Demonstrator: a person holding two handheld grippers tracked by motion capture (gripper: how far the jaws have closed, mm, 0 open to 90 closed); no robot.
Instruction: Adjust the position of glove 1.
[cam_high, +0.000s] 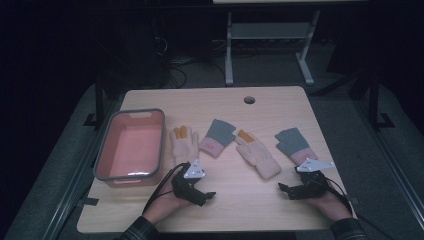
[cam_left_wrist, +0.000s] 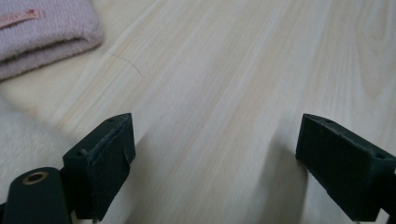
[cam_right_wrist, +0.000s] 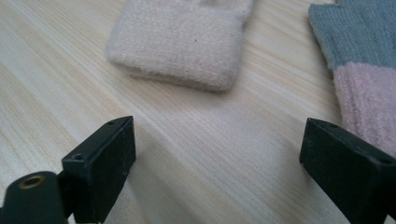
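Four knitted gloves lie in a row across the middle of the table. From the left they are a cream glove (cam_high: 183, 144) with orange fingertips, a grey and pink glove (cam_high: 218, 137), a second cream glove (cam_high: 257, 155) and a second grey and pink glove (cam_high: 295, 145). My left gripper (cam_high: 206, 195) rests near the front edge below the first cream glove, open, with bare wood between its jaws (cam_left_wrist: 215, 135). A pink cuff (cam_left_wrist: 42, 32) lies ahead of it to the left. My right gripper (cam_high: 284, 189) is open (cam_right_wrist: 217, 135), facing the cream cuff (cam_right_wrist: 182, 46), with the grey and pink glove (cam_right_wrist: 364, 70) to its right.
A pink bin (cam_high: 161, 135) with a grey rim stands at the table's left side. A round cable hole (cam_high: 249, 100) sits near the far edge. Beyond the table stands a white frame (cam_high: 229, 50) on a dark floor with cables.
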